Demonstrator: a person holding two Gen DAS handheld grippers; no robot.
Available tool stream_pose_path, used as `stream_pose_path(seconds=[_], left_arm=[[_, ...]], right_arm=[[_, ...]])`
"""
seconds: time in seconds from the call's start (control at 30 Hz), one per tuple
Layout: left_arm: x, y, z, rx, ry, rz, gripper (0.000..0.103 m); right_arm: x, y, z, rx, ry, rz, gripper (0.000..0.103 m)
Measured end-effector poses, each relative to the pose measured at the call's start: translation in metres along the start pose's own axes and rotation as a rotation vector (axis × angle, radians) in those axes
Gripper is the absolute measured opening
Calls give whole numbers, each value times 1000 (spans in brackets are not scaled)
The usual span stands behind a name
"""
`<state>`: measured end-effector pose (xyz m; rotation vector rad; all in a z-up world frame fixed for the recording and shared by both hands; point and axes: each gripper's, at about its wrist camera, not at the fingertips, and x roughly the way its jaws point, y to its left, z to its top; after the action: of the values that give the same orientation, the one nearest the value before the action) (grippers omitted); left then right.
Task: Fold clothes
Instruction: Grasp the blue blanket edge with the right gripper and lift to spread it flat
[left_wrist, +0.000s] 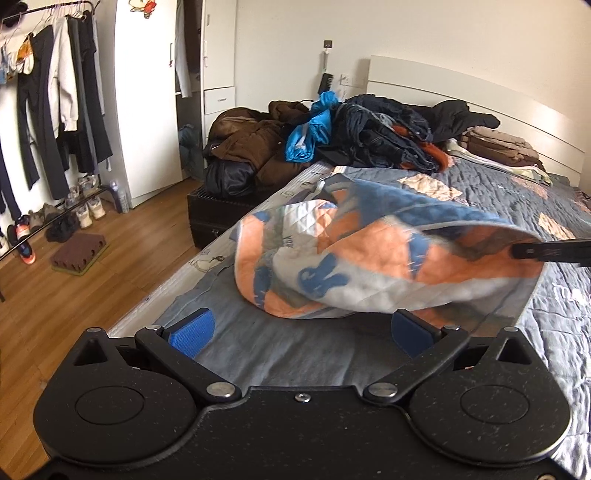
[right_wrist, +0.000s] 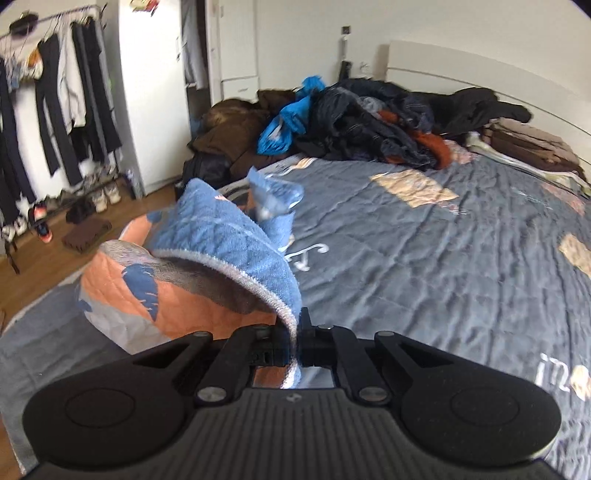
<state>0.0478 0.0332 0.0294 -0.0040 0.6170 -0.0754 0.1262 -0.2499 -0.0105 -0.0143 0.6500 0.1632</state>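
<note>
With jaws pinched on its grey-trimmed hem, right hand-held gripper lifting a quilted orange, blue and white garment off the bed; mid-fold, probably, though blurred. Left hand-held gripper spread wide and holding nothing, just short of the garment's sagging near edge. Next: closing on that free edge, then drawing both hems level.
</note>
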Motion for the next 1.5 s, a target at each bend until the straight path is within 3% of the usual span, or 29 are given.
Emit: stream_pose_path(seconds=[0.37, 0.53, 1.0, 1.17, 1.37, 1.43, 1.5], left_arm=[[-18, -36, -6, 50, -26, -96, 103], [-20, -60, -12, 128, -34, -134, 103], [-24, -112, -34, 231, -30, -221, 103], [-21, -130, -47, 277, -24, -239, 103], [-12, -157, -58, 301, -2, -273, 103], [-10, -168, -62, 316, -4, -291, 103], [-9, -177, -67, 331, -6, -309, 103]], right_arm=[[-106, -92, -20, 163, -98, -135, 3], [-147, -133, -37, 233, -116, -219, 3], [-243, -246, -95, 402, -138, -433, 3], [-254, -283, -125, 423, -114, -543, 3], [-228, -300, -158, 355, -19, -642, 8], [-228, -301, -167, 362, -22, -644, 11], [-238, -297, -173, 367, -33, -619, 21]])
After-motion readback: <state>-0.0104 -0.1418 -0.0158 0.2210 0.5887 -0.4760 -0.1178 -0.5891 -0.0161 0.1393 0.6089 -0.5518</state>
